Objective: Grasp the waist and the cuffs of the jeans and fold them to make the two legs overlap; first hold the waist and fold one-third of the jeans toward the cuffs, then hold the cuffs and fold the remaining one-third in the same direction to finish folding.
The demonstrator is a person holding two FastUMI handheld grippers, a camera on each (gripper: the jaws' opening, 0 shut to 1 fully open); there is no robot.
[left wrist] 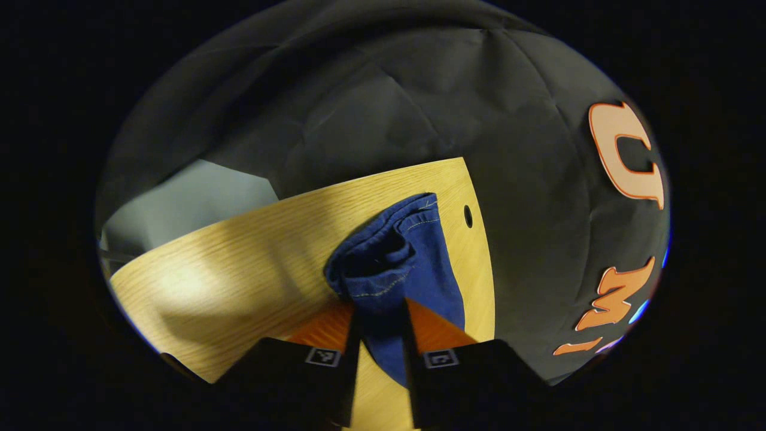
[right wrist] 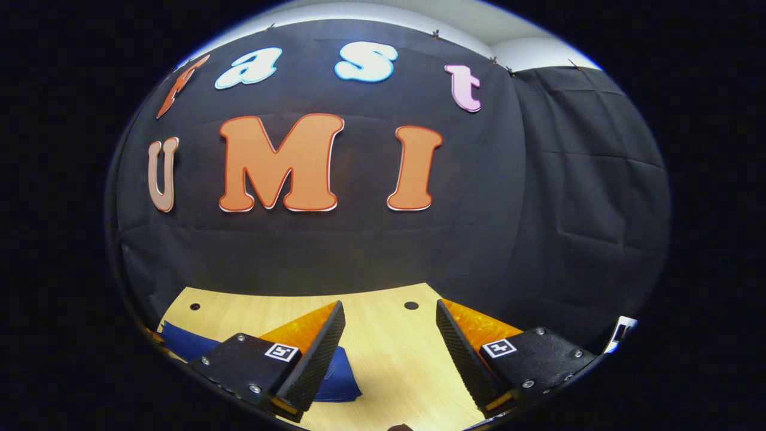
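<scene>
- Jeans (left wrist: 395, 263): dark blue denim with pale topstitching, bunched into a rumpled fold with a hem edge uppermost, lying on the wooden table near its far edge.
- In the right gripper view, jeans (right wrist: 179, 342) lie flat at lower left; extent probably partly hidden.

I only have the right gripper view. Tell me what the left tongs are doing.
Observer: The left tongs are shut on a bunched end of the jeans.
Operator: Describe that end.
Observer: A stitched opening gapes just beyond the grip; waist or cuff, I cannot tell.
Operator: Say where it sits.
Observer: Over the table, close to the edge by the round hole.
</scene>
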